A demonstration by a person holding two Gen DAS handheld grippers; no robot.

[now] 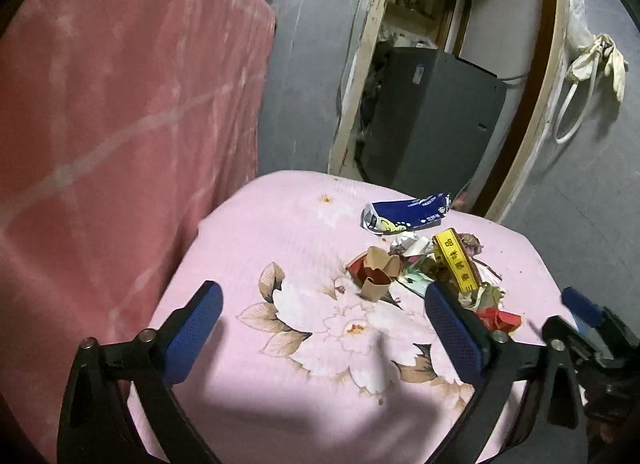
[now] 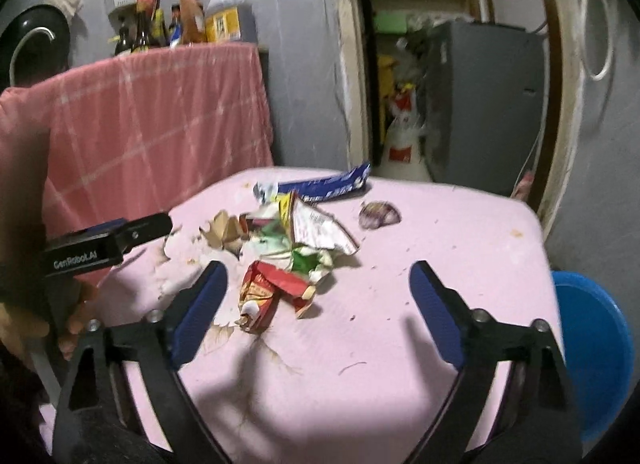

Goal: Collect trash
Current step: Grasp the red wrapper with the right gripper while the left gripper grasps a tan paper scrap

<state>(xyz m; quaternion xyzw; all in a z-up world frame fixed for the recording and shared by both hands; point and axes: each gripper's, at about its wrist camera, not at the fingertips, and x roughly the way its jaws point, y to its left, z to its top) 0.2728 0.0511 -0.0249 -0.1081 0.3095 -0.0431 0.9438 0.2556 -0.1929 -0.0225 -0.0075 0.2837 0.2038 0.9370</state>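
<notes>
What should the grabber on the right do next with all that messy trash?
Probably ease the right hand-held gripper forward and down over the crumpled red wrapper. Its jaws stand open and empty, and that wrapper is the nearest piece of the trash pile on the pink floral tabletop, lying just inside the left finger. Then it can close.

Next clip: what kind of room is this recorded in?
Most likely a cramped home kitchen or dining corner. A small table under a pink floral cloth holds food wrappers, sauce and oil bottles stand on a pink-covered surface behind, and a grey refrigerator sits in the doorway.
</notes>
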